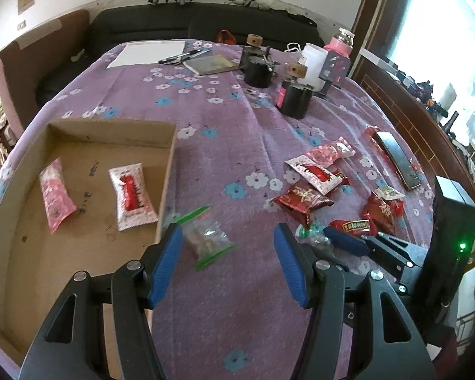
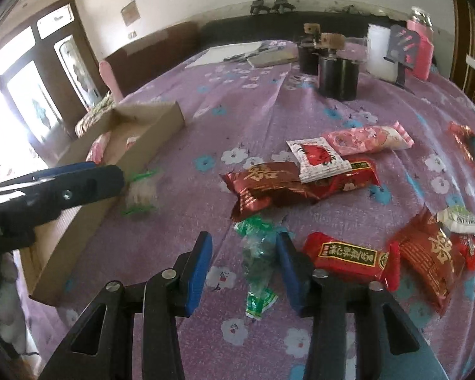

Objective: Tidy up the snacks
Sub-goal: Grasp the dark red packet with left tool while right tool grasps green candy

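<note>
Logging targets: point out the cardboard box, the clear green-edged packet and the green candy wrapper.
cardboard box (image 1: 169,158), left wrist view, right wall.
clear green-edged packet (image 1: 205,237), left wrist view, middle.
green candy wrapper (image 2: 256,253), right wrist view, middle.

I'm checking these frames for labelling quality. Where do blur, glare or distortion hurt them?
Left wrist view: window at right blown out; table edges bowed by the fisheye; snacks mostly sharp. Right wrist view: door glass at left overexposed; clear green-edged packet beside the cardboard box smeared; left claw soft.
</note>
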Tool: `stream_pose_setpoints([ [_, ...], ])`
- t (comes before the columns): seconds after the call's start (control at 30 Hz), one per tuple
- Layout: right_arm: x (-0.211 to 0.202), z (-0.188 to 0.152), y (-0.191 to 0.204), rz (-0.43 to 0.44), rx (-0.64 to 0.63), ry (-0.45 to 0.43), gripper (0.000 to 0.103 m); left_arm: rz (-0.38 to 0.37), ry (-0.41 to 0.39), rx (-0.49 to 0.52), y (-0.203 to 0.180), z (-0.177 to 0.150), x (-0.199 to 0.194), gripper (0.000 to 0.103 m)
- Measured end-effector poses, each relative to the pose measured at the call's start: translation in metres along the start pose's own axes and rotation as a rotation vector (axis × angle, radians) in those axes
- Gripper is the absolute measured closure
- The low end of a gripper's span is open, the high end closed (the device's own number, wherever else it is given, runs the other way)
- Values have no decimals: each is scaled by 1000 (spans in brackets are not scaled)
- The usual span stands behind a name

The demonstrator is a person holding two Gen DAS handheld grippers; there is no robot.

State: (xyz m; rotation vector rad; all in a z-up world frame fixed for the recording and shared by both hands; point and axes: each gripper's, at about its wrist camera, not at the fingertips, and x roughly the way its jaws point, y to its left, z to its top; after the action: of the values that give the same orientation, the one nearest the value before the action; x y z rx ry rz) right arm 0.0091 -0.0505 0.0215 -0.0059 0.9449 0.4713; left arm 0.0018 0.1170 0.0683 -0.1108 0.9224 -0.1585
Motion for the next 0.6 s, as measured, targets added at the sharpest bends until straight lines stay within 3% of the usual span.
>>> stream_pose_setpoints([
  [0.07,-1,-1,-9,-11,44,-2,80,-5,2,9,-5,4,4,44],
  [0.3,-11,-7,-31,35,152,2,80,-16,23,74,-35,14,26,44],
  [0.6,-16,-11,-31,44,157,12,80,-21,58,196,-72,27,71,44],
])
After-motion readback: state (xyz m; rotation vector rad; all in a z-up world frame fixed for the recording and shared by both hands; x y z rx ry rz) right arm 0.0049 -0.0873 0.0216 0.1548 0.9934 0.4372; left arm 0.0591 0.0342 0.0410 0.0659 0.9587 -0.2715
